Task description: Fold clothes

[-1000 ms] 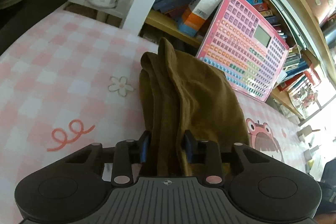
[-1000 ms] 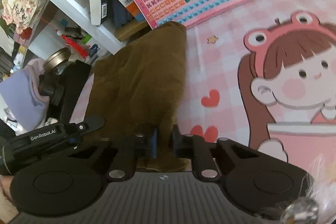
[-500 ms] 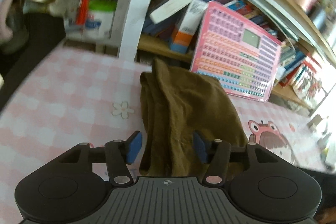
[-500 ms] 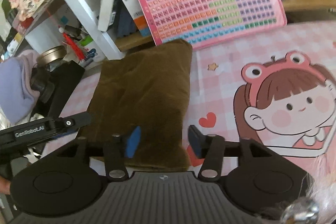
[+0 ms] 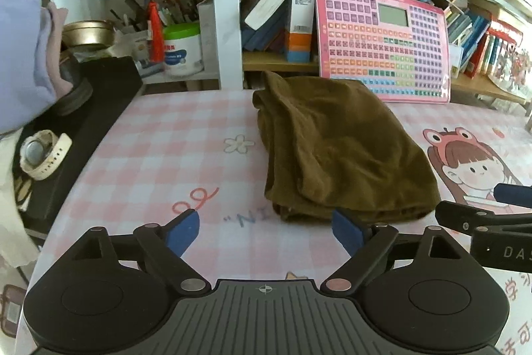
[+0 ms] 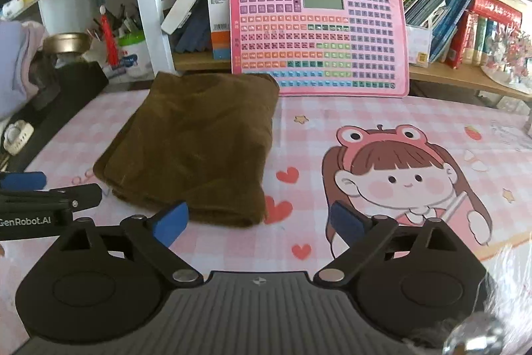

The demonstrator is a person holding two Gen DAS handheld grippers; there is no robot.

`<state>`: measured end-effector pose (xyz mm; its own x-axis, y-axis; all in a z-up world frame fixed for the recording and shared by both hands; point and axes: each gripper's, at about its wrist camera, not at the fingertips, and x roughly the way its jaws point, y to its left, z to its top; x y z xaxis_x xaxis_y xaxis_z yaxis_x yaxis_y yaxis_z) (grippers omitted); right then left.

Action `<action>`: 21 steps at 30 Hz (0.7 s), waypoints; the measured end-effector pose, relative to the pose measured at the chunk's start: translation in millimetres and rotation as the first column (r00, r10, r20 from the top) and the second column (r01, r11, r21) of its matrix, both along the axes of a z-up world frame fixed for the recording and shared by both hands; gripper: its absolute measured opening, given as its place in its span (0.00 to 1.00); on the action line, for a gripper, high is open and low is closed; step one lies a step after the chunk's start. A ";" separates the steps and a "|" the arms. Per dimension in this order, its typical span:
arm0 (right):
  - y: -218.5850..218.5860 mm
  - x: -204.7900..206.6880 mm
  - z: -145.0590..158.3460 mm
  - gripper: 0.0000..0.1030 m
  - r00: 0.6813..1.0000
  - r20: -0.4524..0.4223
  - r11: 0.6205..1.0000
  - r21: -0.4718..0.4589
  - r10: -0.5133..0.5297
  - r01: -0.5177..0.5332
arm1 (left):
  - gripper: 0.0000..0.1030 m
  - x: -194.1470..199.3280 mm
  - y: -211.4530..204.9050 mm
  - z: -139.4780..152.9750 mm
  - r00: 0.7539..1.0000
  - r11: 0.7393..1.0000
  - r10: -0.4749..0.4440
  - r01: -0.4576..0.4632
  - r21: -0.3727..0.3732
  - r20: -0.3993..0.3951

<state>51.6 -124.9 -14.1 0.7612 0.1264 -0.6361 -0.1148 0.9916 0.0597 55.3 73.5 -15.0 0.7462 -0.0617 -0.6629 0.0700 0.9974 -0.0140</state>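
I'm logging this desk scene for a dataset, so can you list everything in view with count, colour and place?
Folded garment: one, brown, on the mat, left of centre.
Mat: one, pink-and-white check with a cartoon girl, covering the desk.
Keyboard toy: one, pink, leaning upright against the shelf behind the garment.
Books: many, mostly blue and red, on the shelf.
Jar: one, white with green lid, shelf at left.
Tassel: one, red, hanging above the jar.
Watch: one, white strap, on the black surface at left.
Left gripper: black, blue pads, open, empty.
Right gripper: same, open, empty.
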 end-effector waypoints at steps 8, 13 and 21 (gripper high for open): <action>5.5 -16.7 5.6 0.96 1.000 0.022 1.000 -0.010 -0.001 0.001 | 0.96 -13.5 -0.3 7.8 0.999 1.000 0.020 -0.020 -0.010 0.041; 7.8 -21.0 7.1 0.96 1.000 0.025 1.000 -0.020 -0.006 0.006 | 0.98 -16.6 -0.3 7.6 0.999 0.999 0.035 -0.034 -0.024 0.039; 8.3 -23.3 7.0 0.97 1.000 0.023 1.000 -0.026 -0.012 0.013 | 1.00 -18.7 -2.4 5.9 0.999 0.999 0.041 -0.041 -0.014 0.032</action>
<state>28.3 -116.6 -7.1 0.7768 0.1000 -0.6218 -0.1033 0.9942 0.0309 36.6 71.1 -9.1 0.7693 -0.0396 -0.6377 0.0298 0.9992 -0.0262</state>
